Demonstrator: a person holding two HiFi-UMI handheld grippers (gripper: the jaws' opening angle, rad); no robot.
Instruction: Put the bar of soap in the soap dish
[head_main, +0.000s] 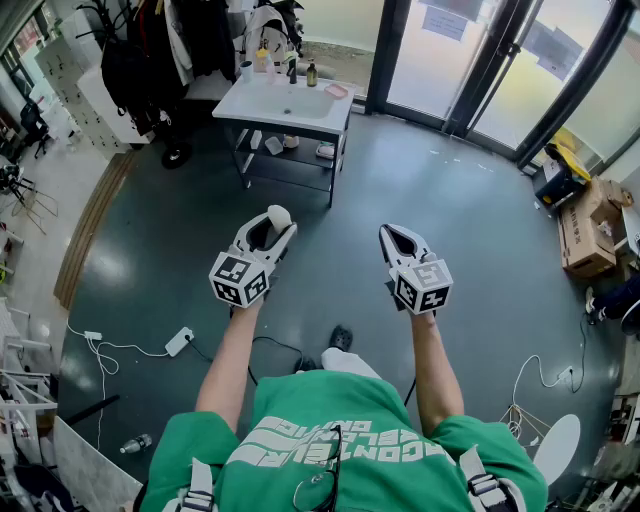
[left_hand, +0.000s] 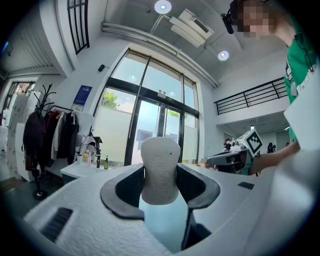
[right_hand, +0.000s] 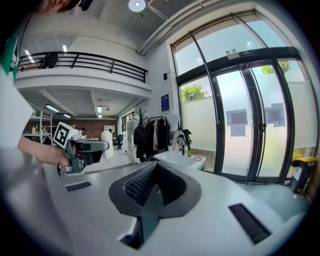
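Note:
A white bar of soap (head_main: 280, 214) (left_hand: 160, 170) stands upright between the dark pads of my left gripper (head_main: 277, 222) (left_hand: 160, 186), which is shut on it and held level over the floor. My right gripper (head_main: 389, 235) (right_hand: 154, 186) is beside it at about the same height, shut with nothing in it. Far ahead stands a white washstand (head_main: 262, 113) (right_hand: 186, 161) with a sink. A small pink soap dish (head_main: 337, 91) (right_hand: 199, 158) sits at the washstand's right end, with bottles (head_main: 311, 73) near its back edge.
Dark floor lies between me and the washstand. A coat rack with clothes (head_main: 150, 50) is at the back left and glass doors (head_main: 480, 50) at the back right. Cardboard boxes (head_main: 585, 235) sit on the right. A power strip with cables (head_main: 179, 341) lies at lower left.

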